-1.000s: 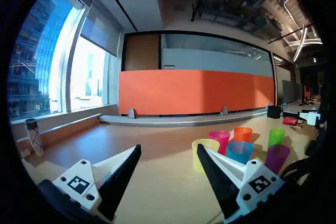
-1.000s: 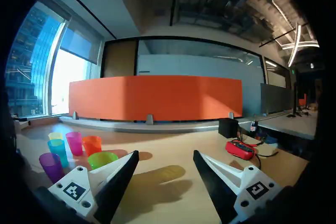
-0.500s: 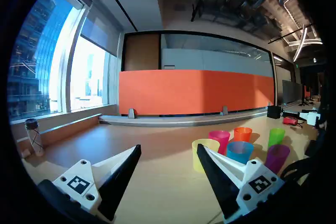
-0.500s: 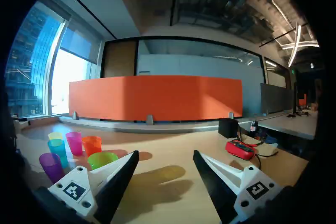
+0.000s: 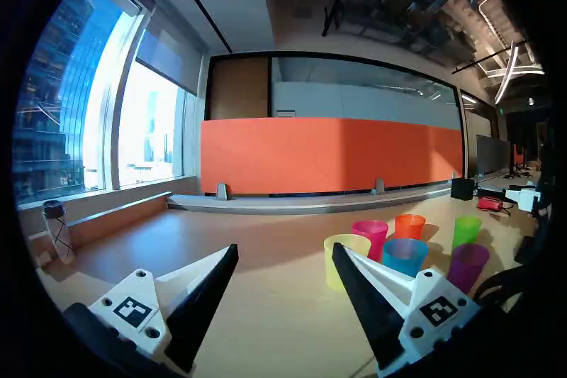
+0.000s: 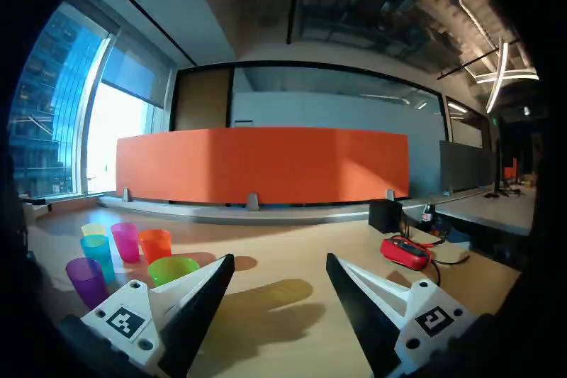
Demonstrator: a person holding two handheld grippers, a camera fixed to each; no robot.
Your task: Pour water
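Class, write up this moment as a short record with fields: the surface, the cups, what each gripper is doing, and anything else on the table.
Surface: light wooden tabletop
Cups: yellow plastic cup, pink plastic cup, orange plastic cup, blue plastic cup, green plastic cup, purple plastic cup, clustered upright
Left gripper: fingers open, holding nothing; cups at right of its view
Right gripper: fingers open, holding nothing; cups at left of its view
Also on table: red handheld device, black box
Backdrop: orange partition panel

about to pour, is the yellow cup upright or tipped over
Upright: the yellow cup stands on the wooden table with its open rim facing up.
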